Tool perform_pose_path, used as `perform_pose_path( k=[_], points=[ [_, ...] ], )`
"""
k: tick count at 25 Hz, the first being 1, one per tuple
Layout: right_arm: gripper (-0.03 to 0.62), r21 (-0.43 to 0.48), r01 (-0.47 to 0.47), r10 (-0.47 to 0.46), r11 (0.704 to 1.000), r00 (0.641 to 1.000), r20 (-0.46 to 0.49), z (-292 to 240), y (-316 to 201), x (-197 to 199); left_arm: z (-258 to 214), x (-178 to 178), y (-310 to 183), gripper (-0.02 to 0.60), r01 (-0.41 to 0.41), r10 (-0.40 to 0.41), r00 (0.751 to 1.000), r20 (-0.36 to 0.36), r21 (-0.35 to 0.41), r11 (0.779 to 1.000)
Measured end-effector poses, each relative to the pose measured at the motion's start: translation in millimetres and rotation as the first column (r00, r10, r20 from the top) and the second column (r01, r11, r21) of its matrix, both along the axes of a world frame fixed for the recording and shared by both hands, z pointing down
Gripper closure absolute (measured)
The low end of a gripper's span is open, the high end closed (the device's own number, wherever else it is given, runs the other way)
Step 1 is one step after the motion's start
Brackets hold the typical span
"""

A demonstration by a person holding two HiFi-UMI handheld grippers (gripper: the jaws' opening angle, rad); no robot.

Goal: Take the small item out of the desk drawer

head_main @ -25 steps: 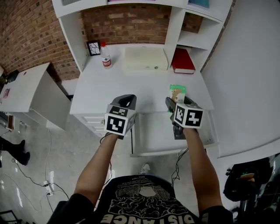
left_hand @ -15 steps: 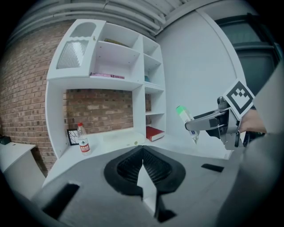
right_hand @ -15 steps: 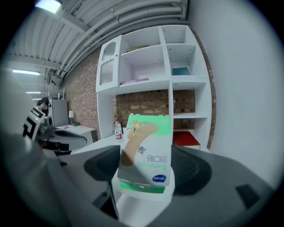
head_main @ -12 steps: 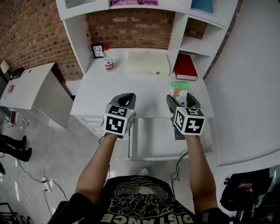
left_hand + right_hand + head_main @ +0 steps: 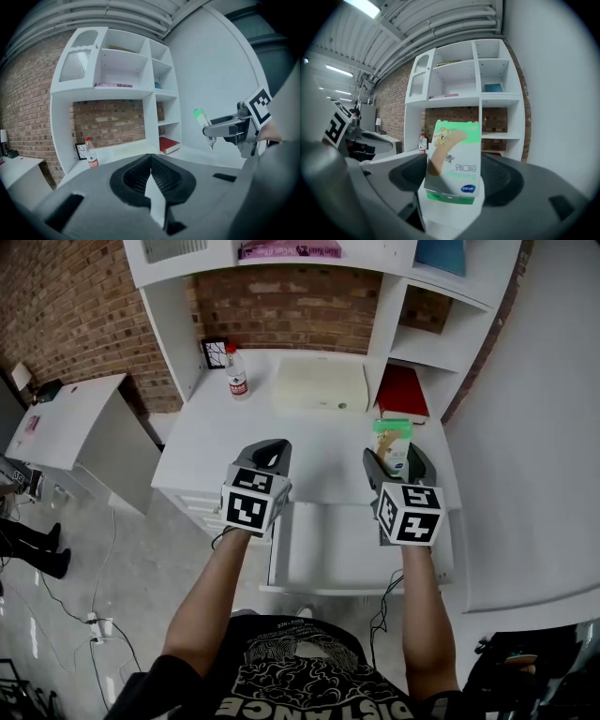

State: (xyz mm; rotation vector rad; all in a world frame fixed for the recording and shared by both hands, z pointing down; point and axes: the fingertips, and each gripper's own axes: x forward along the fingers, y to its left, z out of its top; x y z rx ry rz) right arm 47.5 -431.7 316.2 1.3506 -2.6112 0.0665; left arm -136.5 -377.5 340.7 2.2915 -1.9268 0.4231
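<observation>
The bandage box (image 5: 453, 159), green and white with a sticking plaster pictured on its face, is out of the drawer and up in the air, clamped between the two pads of the right hand-held gripper (image 5: 395, 459). It stands nearly upright in the grip with its long axis running up and away from the jaws, the green end on top. From the head view it hangs over the front part of the white counter (image 5: 314, 442), just beyond the open drawer (image 5: 356, 589), whose tray looks bare. So the bare counter lies just ahead of and below the box, and I'd judge the right hand is the one placed to set it down. The left hand-held gripper (image 5: 266, 454) hovers level beside it with its jaws together on nothing, near the drawer's left corner. On the box "Bandage" reads upside down in the right gripper view, under a row of characters I can't make out. Further back stand a water bottle (image 5: 237, 381) with a red label too small to read, a small framed picture (image 5: 214, 352), a cream case (image 5: 321, 383) and a red book (image 5: 401, 390).
</observation>
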Motion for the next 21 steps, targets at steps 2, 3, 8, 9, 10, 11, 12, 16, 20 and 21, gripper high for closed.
perform_pose_path(
  k=[2,3,8,9,10,11,12,16,20,21],
  points=[
    [0.24,0.007,0.002,-0.002,1.0,1.0,-0.003,-0.9,-4.4,2.4,-0.3,0.9,-2.1,0.577,0.008,-0.008,1.0,-0.004,0.004,1.0],
    [0.24,0.008,0.003,-0.003,1.0,1.0,-0.002,-0.8,-6.1,3.4,-0.1,1.7,-2.6,0.577,0.01,-0.01,1.0,-0.004,0.005,1.0],
    [0.24,0.012,0.016,-0.016,1.0,1.0,-0.003,-0.7,-9.5,2.4,1.2,4.7,-3.0,0.577,0.009,-0.009,1.0,0.001,0.005,1.0],
    [0.24,0.014,0.019,-0.019,1.0,1.0,-0.005,-0.9,-10.0,1.9,1.1,4.7,-3.4,0.577,0.01,-0.01,1.0,0.002,0.006,1.0],
    [0.24,0.016,0.022,-0.022,1.0,1.0,-0.007,-1.1,-10.4,1.5,1.2,4.6,-3.7,0.578,0.011,-0.011,1.0,0.003,0.006,1.0],
    [0.24,0.018,0.024,-0.024,1.0,1.0,-0.008,-1.4,-10.9,1.2,1.3,4.4,-3.8,0.577,0.013,-0.013,1.0,0.003,0.006,1.0],
    [0.24,0.019,0.026,-0.025,0.999,1.0,-0.009,-2.1,-11.5,1.1,1.1,4.1,-4.0,0.577,0.014,-0.014,1.0,0.003,0.006,1.0],
    [0.24,0.025,0.023,-0.023,0.999,1.0,-0.011,-4.2,-13.7,1.0,1.5,3.1,-5.0,0.577,0.015,-0.015,1.0,0.004,0.005,1.0],
    [0.24,0.025,0.021,-0.021,0.999,1.0,-0.016,-1.0,-14.7,0.8,4.4,4.0,-5.2,0.578,0.012,-0.012,1.0,0.006,0.003,1.0],
    [0.24,0.025,0.021,-0.02,0.999,1.0,-0.017,-0.2,-15.0,0.8,5.0,4.2,-5.4,0.577,0.012,-0.012,1.0,0.007,0.002,1.0]
  ],
)
